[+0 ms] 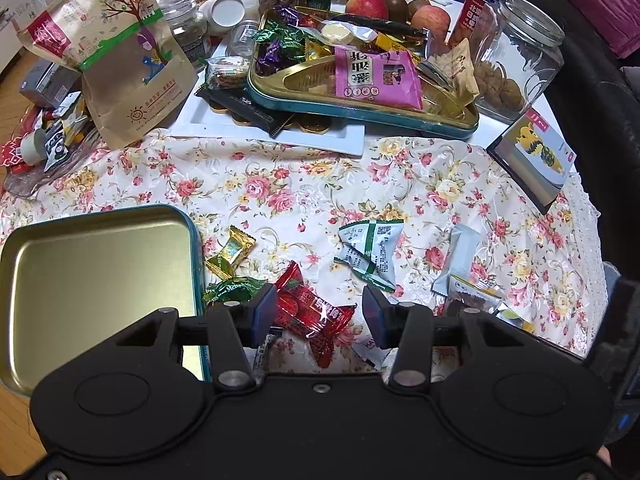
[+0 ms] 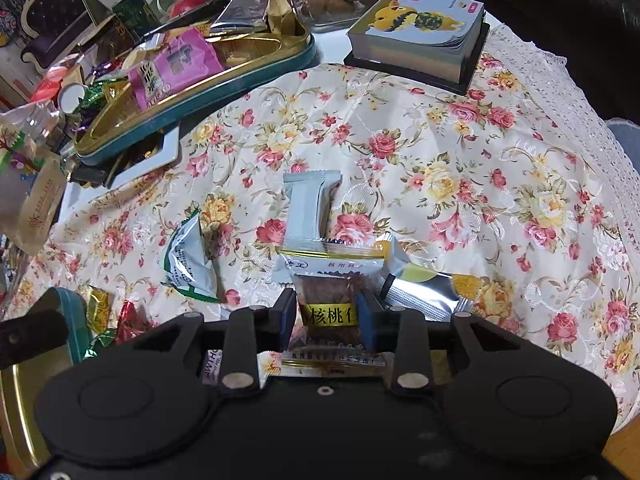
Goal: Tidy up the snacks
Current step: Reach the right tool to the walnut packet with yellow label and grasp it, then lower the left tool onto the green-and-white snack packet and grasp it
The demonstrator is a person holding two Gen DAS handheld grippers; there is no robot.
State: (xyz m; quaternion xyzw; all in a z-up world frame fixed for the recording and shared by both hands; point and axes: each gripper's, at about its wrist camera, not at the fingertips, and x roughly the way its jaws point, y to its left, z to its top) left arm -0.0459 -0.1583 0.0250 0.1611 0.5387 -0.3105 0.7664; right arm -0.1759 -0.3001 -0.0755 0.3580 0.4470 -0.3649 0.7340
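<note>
Two tongs: your left tongs gape over the red candy; your right tongs clamp the walnut snack packet.

The walnut snack packet carries a yellow band reading "核桃", with an oval logo "老王" on its white top edge. The calendar block shows a "7" on pink. The green candy wrapper reads "Swiss".

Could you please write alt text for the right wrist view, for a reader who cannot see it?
The right gripper straddles a clear packet of brown walnut snack on a floral tablecloth. A grey sachet lies beyond it, with a cluttered teal-rimmed tin further back.
</note>
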